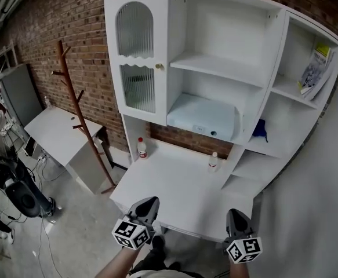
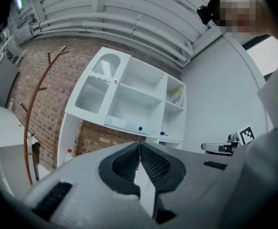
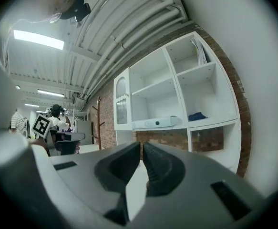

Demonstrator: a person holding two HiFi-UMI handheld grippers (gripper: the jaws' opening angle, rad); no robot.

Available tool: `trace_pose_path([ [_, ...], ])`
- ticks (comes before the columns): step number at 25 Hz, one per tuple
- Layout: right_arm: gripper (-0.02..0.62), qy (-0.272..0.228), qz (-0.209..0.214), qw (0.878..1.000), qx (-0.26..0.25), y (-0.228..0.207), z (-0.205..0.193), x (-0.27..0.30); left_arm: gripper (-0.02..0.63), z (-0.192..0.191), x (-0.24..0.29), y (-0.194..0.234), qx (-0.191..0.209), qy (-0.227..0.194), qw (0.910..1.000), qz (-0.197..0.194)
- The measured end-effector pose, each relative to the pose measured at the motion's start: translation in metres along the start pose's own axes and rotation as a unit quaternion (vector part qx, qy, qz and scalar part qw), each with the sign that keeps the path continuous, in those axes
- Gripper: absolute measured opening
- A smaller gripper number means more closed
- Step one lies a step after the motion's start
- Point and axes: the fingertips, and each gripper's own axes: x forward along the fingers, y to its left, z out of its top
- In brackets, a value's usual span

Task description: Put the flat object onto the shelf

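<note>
The flat object (image 1: pixel 203 117) is a pale blue, slab-like box with a dark dot on its front edge. It lies on the lower middle shelf of the white shelf unit (image 1: pixel 215 62). It also shows in the left gripper view (image 2: pixel 128 125) and the right gripper view (image 3: pixel 155 123). My left gripper (image 1: pixel 148 202) and right gripper (image 1: pixel 237 214) hover low over the front edge of the white desk top (image 1: pixel 174 190), well short of the shelves. Both are shut with nothing between the jaws (image 2: pixel 139 146) (image 3: pixel 142 145).
A red-capped bottle (image 1: pixel 141 148) and a small bottle (image 1: pixel 213 161) stand on the desk top. A blue cloth (image 1: pixel 260 129) and a booklet (image 1: pixel 313 74) sit in the right compartments. A ribbed glass door (image 1: pixel 135 57) closes the left side. A wooden coat rack (image 1: pixel 79 117) and a white table (image 1: pixel 58 133) stand at the left.
</note>
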Motion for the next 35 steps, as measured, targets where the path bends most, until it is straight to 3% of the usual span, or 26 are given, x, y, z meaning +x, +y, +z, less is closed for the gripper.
trace_pose_path([
  [4,0.038,-0.001,-0.006,1.0,-0.029,0.002,0.002,-0.01,0.026,0.004,-0.017,0.0,0.013,0.0,0.9998,0.013],
  [8,0.038,-0.009,-0.01,1.0,-0.026,0.003,0.007,-0.014,0.028,0.012,-0.028,0.005,0.025,-0.003,0.9995,0.019],
  [14,0.037,-0.014,-0.009,0.999,-0.042,0.01,0.012,-0.008,0.028,0.025,-0.029,0.02,0.06,-0.003,0.9982,0.01],
  [23,0.031,-0.025,-0.013,0.998,-0.05,0.039,0.028,0.012,0.028,0.035,-0.029,0.059,0.057,0.004,0.9983,0.007],
  [35,0.029,-0.027,-0.029,0.998,-0.05,0.054,0.029,0.018,0.028,0.039,-0.025,0.072,0.045,0.002,0.9988,-0.019],
])
